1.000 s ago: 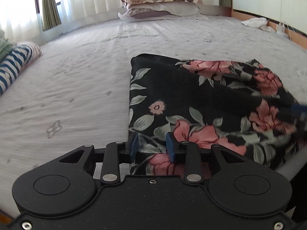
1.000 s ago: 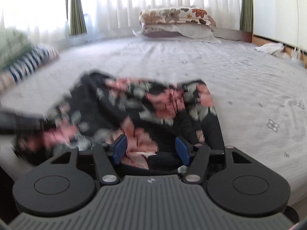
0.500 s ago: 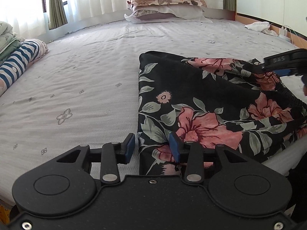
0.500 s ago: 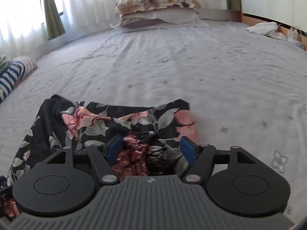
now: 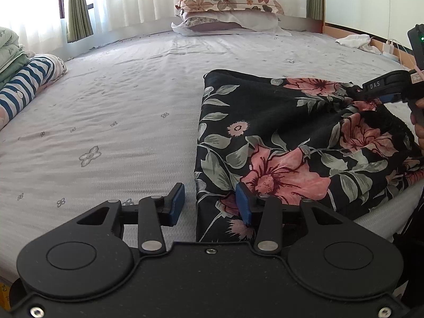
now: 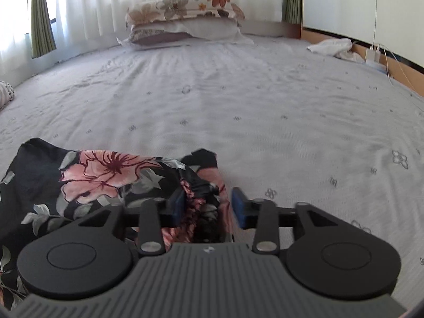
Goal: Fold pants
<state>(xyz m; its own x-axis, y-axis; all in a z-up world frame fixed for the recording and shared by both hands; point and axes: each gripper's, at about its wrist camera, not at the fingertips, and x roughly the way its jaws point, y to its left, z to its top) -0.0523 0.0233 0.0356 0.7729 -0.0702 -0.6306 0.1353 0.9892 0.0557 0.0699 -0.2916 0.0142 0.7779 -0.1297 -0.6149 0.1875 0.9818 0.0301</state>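
The black floral pants (image 5: 286, 137) lie folded on the grey bedsheet (image 5: 119, 111) near the bed's front edge. My left gripper (image 5: 210, 204) is open, its jaws astride the near left corner of the pants without pinching it. My right gripper (image 6: 208, 206) is open too, with the bunched far right end of the pants (image 6: 106, 180) lying loosely between its jaws. The right gripper also shows in the left wrist view (image 5: 389, 88), over the right end of the pants.
Stacked floral pillows (image 5: 228, 8) lie at the head of the bed. A striped folded garment (image 5: 23, 84) lies at the left edge. A white cloth (image 6: 334, 49) and a charger with cables (image 6: 373, 54) lie at the far right.
My left gripper has opened and let go of the near corner. My right gripper moved to the right end of the pants and its jaws narrowed somewhat. The pants now lie flat.
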